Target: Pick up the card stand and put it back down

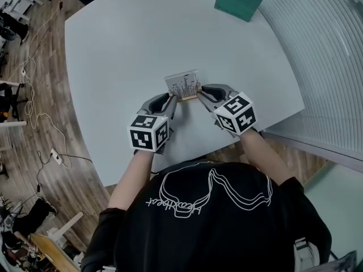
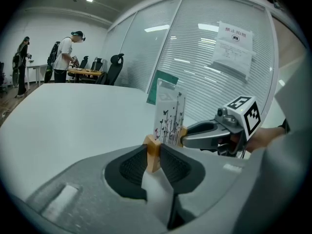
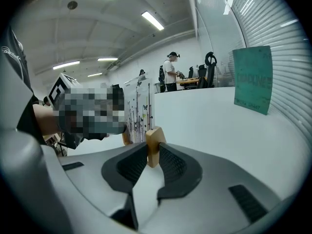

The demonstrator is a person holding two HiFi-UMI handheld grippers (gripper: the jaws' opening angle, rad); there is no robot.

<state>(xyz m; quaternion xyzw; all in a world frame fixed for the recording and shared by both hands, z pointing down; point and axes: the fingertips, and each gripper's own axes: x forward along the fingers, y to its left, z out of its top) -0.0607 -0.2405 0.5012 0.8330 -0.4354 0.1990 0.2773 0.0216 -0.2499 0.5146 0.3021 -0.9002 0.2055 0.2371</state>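
Mid-frame in the head view, the wooden-based clear card stand (image 1: 185,87) ran crosswise over the pale grey counter (image 1: 113,50), the left hand-held gripper (image 1: 172,100) clamping its left end and the right hand-held gripper (image 1: 202,93) its right.

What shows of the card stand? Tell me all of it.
The card stand is a pale wooden bar with a white card, printed with dark stems and butterflies, upright in it. It is close to the near edge of the table. The left gripper clamps one end in its jaws, the right gripper the other.
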